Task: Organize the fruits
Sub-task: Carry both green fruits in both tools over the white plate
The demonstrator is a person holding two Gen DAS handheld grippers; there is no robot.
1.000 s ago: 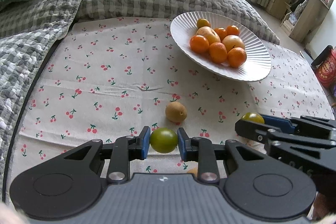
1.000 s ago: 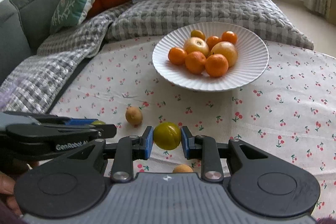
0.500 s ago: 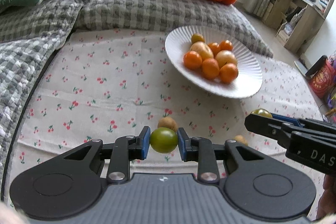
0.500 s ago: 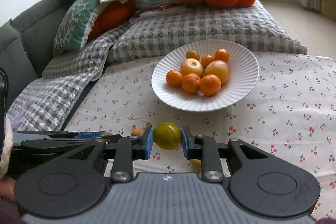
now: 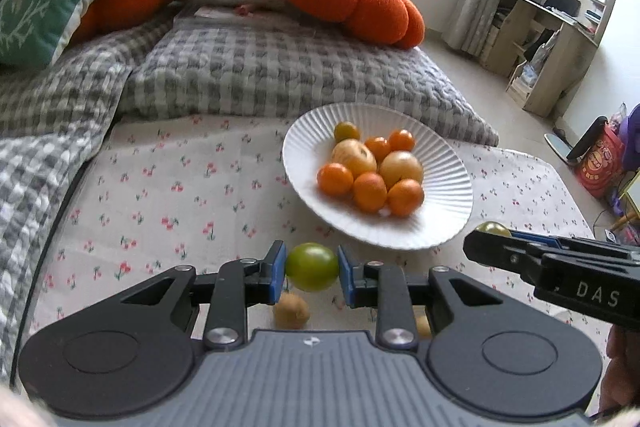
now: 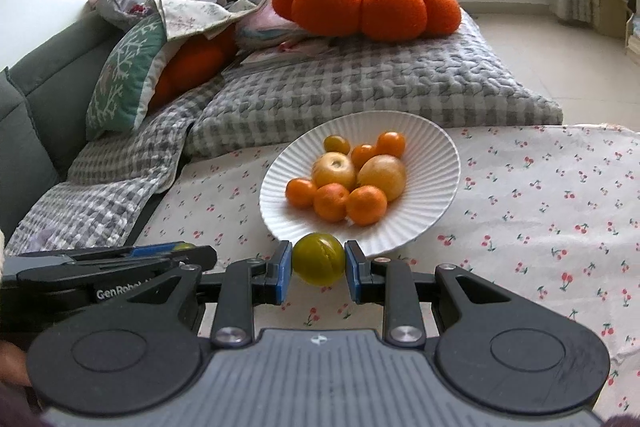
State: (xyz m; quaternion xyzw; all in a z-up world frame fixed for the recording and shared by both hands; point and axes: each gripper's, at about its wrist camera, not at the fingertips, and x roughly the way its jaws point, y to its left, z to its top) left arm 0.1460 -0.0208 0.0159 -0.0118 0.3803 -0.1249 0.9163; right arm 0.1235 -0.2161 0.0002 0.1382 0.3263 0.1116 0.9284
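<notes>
My left gripper [image 5: 312, 269] is shut on a green fruit [image 5: 312, 266], held above the cherry-print cloth just short of the white ribbed plate [image 5: 448, 171]. My right gripper [image 6: 318, 265] is shut on a yellow-green fruit [image 6: 318, 263] right at the plate's near rim [image 6: 440, 155]. The plate holds several oranges and two yellowish apples. A brown kiwi [image 5: 291, 311] and a small yellow fruit [image 5: 423, 325] lie on the cloth under my left gripper. The right gripper shows at the right of the left wrist view [image 5: 486, 241], the left gripper at the left of the right wrist view [image 6: 200, 251].
A grey checked quilt [image 5: 280, 67] rises behind the plate, with an orange pumpkin cushion [image 6: 368, 7] and a green patterned pillow [image 6: 124, 75] on it. The cherry-print cloth [image 6: 540, 207] stretches to the right. A wooden desk [image 5: 560, 39] and a red bag [image 5: 600, 163] stand far right.
Both grippers have risen and moved forward toward the plate with their fruits still held. The kiwi and small yellow fruit have slipped beneath the left gripper.
</notes>
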